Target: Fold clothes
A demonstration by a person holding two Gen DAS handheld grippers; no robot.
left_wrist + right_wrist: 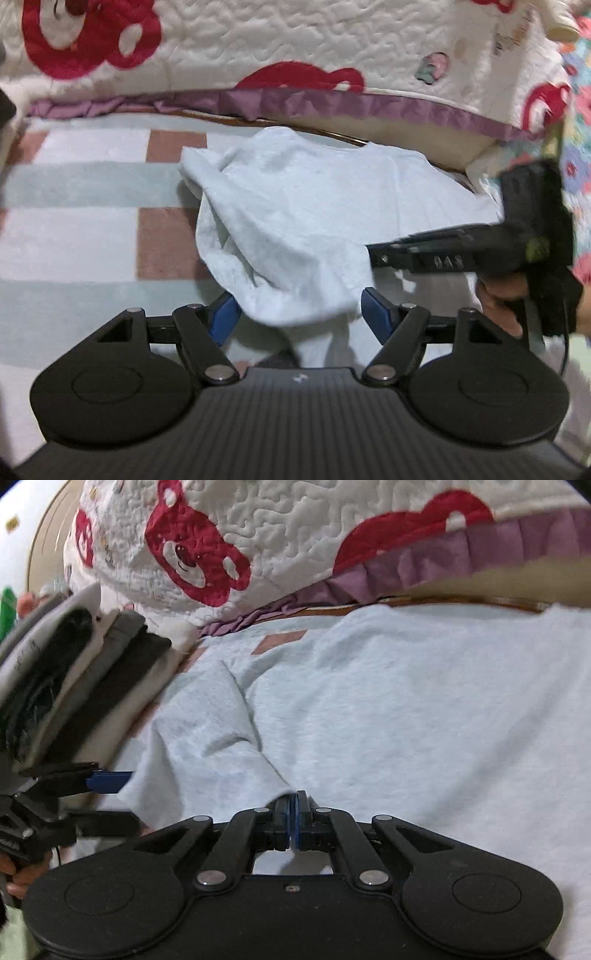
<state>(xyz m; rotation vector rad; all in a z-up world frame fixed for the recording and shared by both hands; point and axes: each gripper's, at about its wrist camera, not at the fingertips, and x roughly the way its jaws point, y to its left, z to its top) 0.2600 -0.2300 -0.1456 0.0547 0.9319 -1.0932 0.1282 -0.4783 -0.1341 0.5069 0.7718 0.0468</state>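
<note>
A pale blue garment (295, 221) lies crumpled on a checked blanket (74, 221); it fills the right wrist view (406, 720). My left gripper (301, 314) is open, its blue pads either side of the garment's near hanging edge. My right gripper (293, 812) is shut on a fold of the garment's near edge. In the left wrist view the right gripper (373, 254) reaches in from the right onto the cloth. In the right wrist view the left gripper's blue fingertip (110, 781) shows at the left edge.
A white quilt with red bears and a purple frill (295, 48) hangs along the far side. A stack of folded grey, black and white clothes (92, 686) lies at the left of the right wrist view.
</note>
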